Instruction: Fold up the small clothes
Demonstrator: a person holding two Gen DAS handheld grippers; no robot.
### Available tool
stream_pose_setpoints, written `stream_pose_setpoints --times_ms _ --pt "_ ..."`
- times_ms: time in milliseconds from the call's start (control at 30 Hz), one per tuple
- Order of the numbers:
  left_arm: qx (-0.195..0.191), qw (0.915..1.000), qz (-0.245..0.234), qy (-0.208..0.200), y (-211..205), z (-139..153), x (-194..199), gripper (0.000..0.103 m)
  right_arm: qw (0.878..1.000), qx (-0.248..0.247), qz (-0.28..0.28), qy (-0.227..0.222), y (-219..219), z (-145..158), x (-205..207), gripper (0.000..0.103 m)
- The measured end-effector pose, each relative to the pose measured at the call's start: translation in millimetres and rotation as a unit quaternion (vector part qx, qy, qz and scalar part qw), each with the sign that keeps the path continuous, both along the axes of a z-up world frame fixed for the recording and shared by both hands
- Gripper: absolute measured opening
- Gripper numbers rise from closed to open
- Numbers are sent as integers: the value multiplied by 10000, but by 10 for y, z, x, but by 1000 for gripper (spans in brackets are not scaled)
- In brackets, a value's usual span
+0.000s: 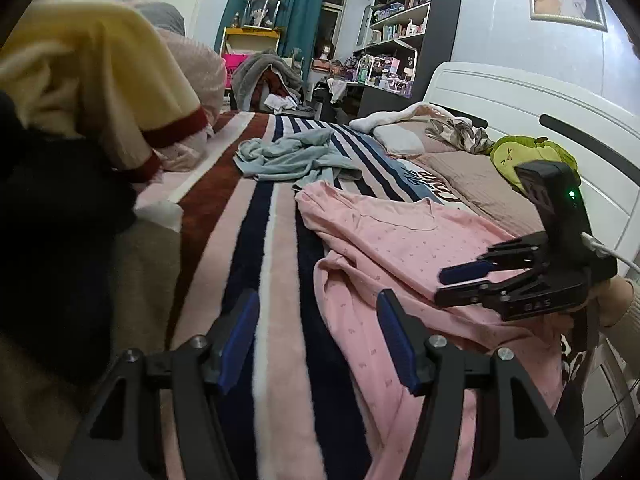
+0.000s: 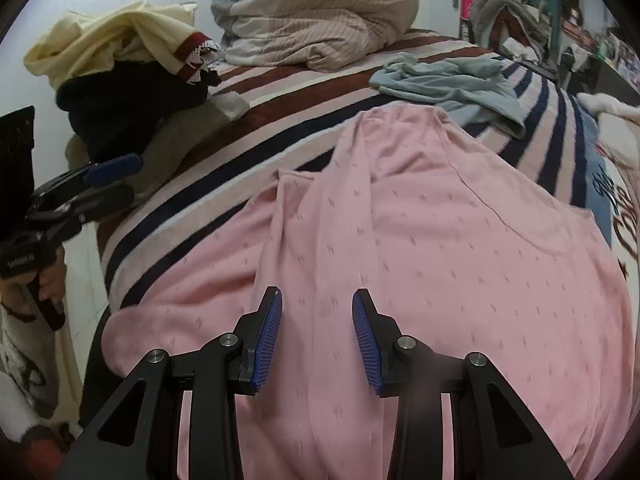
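Observation:
A pink patterned top point(image 2: 420, 232) lies spread on the striped bed blanket point(image 1: 248, 216), one sleeve folded over its body. It also shows in the left wrist view point(image 1: 400, 248). My right gripper point(image 2: 317, 320) is open and empty, just above the top's lower part. It shows from the side in the left wrist view point(image 1: 452, 284). My left gripper point(image 1: 318, 332) is open and empty, over the blanket at the top's left edge; it shows at the left in the right wrist view point(image 2: 116, 180).
A crumpled light blue garment point(image 1: 296, 152) lies further up the bed. A pile of yellow and dark clothes point(image 2: 120, 68) sits at the bed's far left corner, a rolled duvet point(image 2: 312, 12) behind it. Pillows and a green plush point(image 1: 532, 156) lie by the white headboard point(image 1: 520, 100).

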State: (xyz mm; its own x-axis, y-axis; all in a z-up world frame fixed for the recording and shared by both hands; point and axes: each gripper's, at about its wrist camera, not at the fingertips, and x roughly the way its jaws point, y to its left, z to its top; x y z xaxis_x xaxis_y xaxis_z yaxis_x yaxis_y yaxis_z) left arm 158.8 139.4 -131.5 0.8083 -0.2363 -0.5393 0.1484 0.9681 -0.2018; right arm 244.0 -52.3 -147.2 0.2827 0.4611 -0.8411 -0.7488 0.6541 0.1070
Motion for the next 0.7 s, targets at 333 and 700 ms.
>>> stream_pose_setpoints --times_ms 333,700 --pt "-166 9998 -1 96 31 -146 229 57 9956 -810 45 -475 261 -203 279 21" --pt "-203 9997 -43 160 10 -207 272 57 9879 -1100 -649 -879 -196 -160 518 0"
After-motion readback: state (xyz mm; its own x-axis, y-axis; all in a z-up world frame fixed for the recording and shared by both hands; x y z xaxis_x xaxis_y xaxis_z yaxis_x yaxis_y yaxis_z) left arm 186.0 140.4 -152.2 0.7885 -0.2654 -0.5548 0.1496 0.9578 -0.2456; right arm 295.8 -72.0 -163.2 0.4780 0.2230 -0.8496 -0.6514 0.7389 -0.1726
